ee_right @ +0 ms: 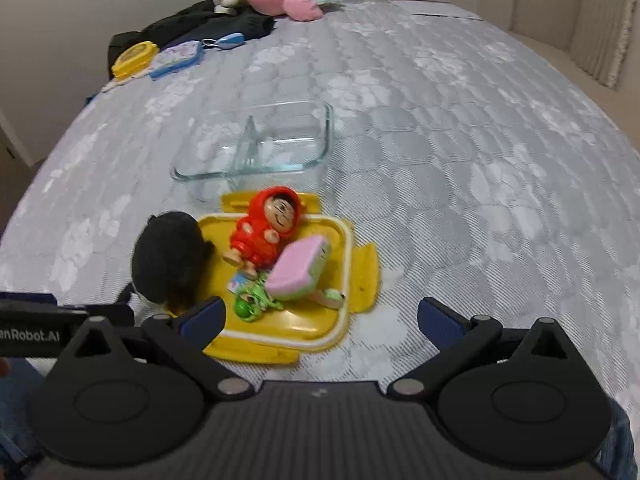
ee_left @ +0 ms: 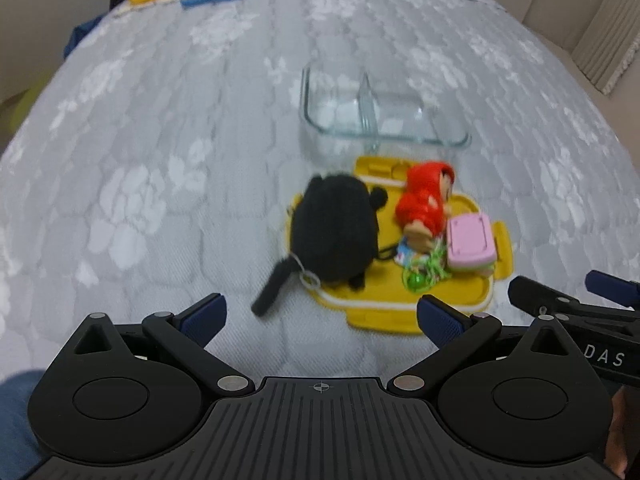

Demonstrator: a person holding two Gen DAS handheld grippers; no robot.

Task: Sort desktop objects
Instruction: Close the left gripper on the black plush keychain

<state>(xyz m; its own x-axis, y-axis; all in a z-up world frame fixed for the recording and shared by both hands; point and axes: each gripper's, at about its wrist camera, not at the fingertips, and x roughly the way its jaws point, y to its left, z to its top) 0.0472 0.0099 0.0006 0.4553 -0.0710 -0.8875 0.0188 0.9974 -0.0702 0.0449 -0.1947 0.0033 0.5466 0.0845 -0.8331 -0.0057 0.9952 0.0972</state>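
Yellow lid point(ee_right: 352, 276) on quilted bed point(ee_right: 460, 160), carrying black plush point(ee_right: 168, 258), red-hooded figurine point(ee_right: 264, 230), pink block toy point(ee_right: 298, 268), green trinket point(ee_right: 250, 304). Divided glass container point(ee_right: 280, 140) behind, touching. Left gripper point(ee_left: 322, 316) and right gripper point(ee_right: 320, 316) spread wide, holding nothing.

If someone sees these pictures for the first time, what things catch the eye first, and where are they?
The yellow lid lies near the middle of the grey quilted surface, carrying a red-hooded doll, a pink block and a black plush toy at its left edge. Just behind stands an empty glass container. Both grippers, left and right, are open.
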